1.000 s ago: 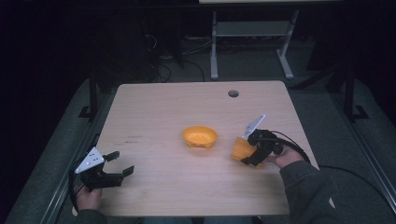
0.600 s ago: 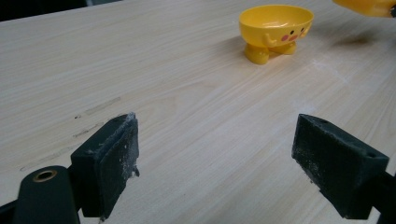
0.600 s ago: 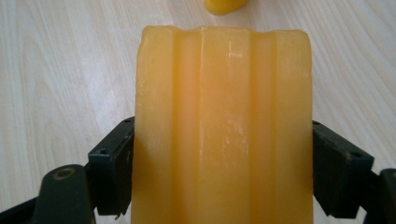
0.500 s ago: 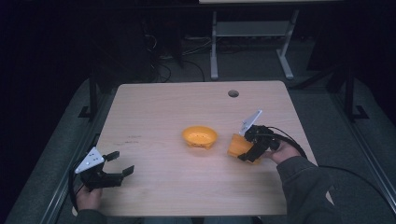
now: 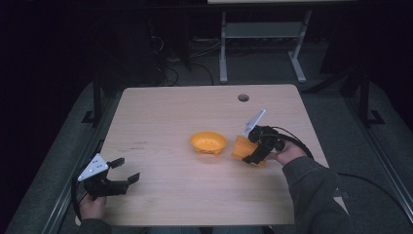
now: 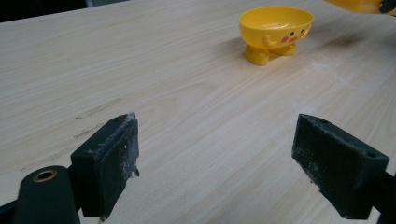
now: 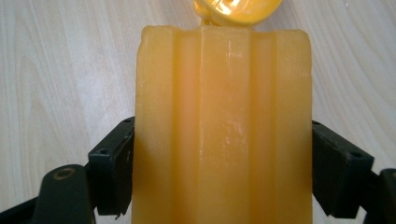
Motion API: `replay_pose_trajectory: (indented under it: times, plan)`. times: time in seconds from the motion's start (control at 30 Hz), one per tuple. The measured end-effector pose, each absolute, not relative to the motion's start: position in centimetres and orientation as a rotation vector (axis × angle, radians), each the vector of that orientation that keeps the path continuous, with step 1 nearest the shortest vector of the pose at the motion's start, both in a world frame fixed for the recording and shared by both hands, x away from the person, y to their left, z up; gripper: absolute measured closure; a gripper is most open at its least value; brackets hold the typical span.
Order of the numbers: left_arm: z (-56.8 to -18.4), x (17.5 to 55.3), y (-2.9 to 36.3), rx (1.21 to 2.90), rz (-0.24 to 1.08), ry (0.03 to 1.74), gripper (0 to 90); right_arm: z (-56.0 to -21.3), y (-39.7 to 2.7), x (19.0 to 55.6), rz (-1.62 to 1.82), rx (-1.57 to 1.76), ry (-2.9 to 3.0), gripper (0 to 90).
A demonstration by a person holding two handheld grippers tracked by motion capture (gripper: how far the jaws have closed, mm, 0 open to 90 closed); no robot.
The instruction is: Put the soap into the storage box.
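A small yellow bowl on little feet [image 5: 208,143] [image 6: 275,31] stands near the middle of the wooden table [image 5: 195,107]. Just right of it my right gripper [image 5: 247,152] [image 7: 219,172] is shut on an orange ribbed block [image 5: 242,148] [image 7: 222,126], held just above the table beside the bowl; the bowl's rim [image 7: 236,10] peeks over the block's top. My left gripper [image 5: 125,171] [image 6: 217,163] rests at the near left corner, open, with bare tabletop between its pads [image 6: 109,163].
A round cable hole [image 5: 243,97] sits near the table's far edge. Grey floor and a white desk frame [image 5: 263,44] lie beyond the table. Bare wood stretches between the left gripper and the bowl.
The right gripper has carried the orange block a little left, closer to the bowl. The left gripper has stayed put.
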State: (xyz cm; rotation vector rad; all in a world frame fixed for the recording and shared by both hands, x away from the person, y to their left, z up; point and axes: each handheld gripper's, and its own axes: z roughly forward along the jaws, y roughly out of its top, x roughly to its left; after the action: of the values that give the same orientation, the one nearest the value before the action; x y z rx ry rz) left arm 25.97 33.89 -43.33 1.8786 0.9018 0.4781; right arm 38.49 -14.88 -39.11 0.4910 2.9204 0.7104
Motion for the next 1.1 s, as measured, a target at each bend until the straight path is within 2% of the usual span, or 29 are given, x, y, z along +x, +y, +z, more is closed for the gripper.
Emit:
replay_pose_trajectory:
  times: [1.1]
  plan:
    - [-43.3,26.0,33.9,1.874,0.477,0.898,14.3,-37.0,-10.4,41.0,0.717,0.378,2.936,20.6]
